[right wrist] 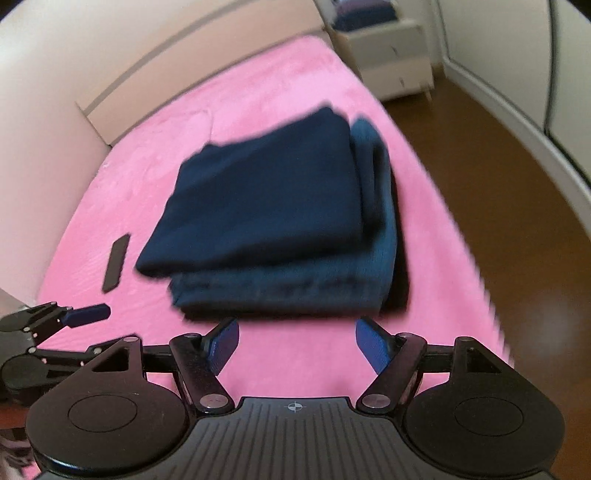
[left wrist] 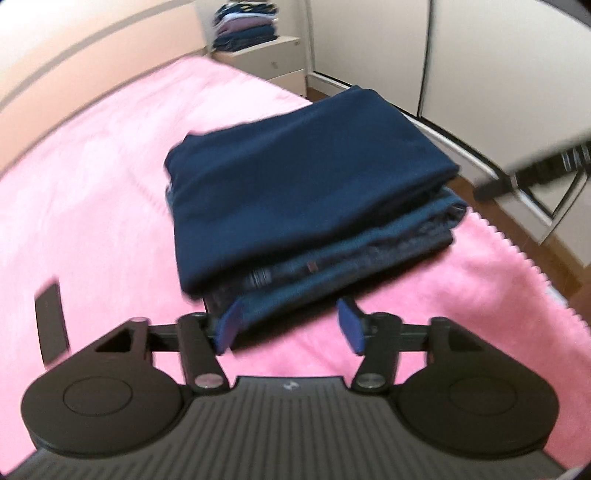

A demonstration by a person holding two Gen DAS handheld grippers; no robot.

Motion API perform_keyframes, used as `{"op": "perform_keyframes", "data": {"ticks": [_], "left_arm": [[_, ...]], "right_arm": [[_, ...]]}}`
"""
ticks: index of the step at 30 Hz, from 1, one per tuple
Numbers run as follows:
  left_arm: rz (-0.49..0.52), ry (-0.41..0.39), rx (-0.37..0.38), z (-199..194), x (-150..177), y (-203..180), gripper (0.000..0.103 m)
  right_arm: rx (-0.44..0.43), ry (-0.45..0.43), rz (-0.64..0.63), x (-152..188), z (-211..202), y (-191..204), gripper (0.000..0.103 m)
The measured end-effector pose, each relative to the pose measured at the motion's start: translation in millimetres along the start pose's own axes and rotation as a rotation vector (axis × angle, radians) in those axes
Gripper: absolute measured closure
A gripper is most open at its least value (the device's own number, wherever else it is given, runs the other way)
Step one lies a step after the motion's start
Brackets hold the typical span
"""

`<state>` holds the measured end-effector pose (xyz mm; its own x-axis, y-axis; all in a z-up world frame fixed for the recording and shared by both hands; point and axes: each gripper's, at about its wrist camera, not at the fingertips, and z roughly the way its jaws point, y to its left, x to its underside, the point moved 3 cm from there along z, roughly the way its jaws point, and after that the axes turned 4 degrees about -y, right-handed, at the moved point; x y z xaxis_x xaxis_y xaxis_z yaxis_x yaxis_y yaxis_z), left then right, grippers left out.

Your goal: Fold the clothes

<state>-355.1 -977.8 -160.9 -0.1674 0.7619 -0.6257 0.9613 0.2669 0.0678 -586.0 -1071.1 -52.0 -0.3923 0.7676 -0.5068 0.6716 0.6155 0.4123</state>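
Observation:
A dark navy garment (left wrist: 306, 184) lies folded into a thick rectangle on the pink bed cover (left wrist: 92, 206), with its layered edges facing me. My left gripper (left wrist: 291, 323) is open at the fold's near edge. Its left blue pad (left wrist: 231, 325) overlaps the cloth's corner and its right pad stands clear of the cloth. In the right wrist view the same folded garment (right wrist: 266, 206) lies just beyond my right gripper (right wrist: 299, 341). That gripper is open over bare pink cover (right wrist: 295, 354) with nothing between its pads. One blue finger (right wrist: 88, 314) of the left gripper shows at the lower left.
A flat black phone-like object (right wrist: 116, 264) lies on the cover left of the garment. A white nightstand (left wrist: 266, 59) beyond the bed carries a stack of folded clothes (left wrist: 245, 27). Wooden floor (right wrist: 498, 206) and wardrobe doors lie off the bed's right edge. A blurred dark bar (left wrist: 532, 170) crosses the right.

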Motion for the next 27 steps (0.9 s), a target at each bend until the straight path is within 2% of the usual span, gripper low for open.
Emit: {"op": "perform_keyframes", "data": {"ticks": [1, 4, 7, 10, 12, 13, 14, 15, 19, 23, 27], "left_arm": [[-0.032, 0.003, 0.005, -9.0, 5.5, -0.2, 0.03], [-0.111, 0.012, 0.014, -34.4, 17.6, 2.9, 0.019], [-0.208, 0.0, -0.006, -62.8, 25.6, 15.7, 0.009], [-0.334, -0.014, -0.024, -84.3, 32.2, 28.9, 0.008], [-0.371, -0.004, -0.028, -99.1, 33.8, 36.6, 0.008], [-0.364, 0.0, -0.032, -106.5, 34.2, 37.8, 0.008], [-0.348, 0.002, -0.037, -113.8, 34.2, 38.2, 0.008], [-0.327, 0.0, -0.041, -122.1, 33.8, 38.0, 0.008], [-0.257, -0.048, -0.038, -153.0, 33.3, 34.1, 0.008], [-0.189, -0.036, -0.055, -167.8, 32.4, 20.6, 0.004], [-0.242, -0.049, -0.048, -182.5, 30.8, 16.3, 0.004]], "right_arm": [[0.001, 0.007, 0.012, 7.8, -8.4, 4.4, 0.03], [0.012, 0.02, 0.038, 27.0, -33.3, 17.7, 0.028], [0.054, 0.009, 0.055, 34.6, -58.3, 27.9, 0.012], [0.084, -0.016, 0.043, 39.3, -84.0, 43.0, 0.011], [0.097, -0.03, 0.04, 39.7, -98.8, 52.8, 0.01], [0.103, -0.037, 0.038, 39.8, -106.2, 57.7, 0.008], [0.111, -0.032, 0.033, 39.6, -109.6, 62.2, 0.001], [0.12, -0.025, 0.027, 39.2, -112.4, 66.7, 0.0], [0.16, 0.003, 0.01, 38.4, -122.8, 82.9, 0.0], [0.203, 0.0, -0.015, 38.1, -135.2, 96.1, 0.0], [0.262, -0.041, -0.075, 41.6, -148.3, 107.1, 0.0]]}}
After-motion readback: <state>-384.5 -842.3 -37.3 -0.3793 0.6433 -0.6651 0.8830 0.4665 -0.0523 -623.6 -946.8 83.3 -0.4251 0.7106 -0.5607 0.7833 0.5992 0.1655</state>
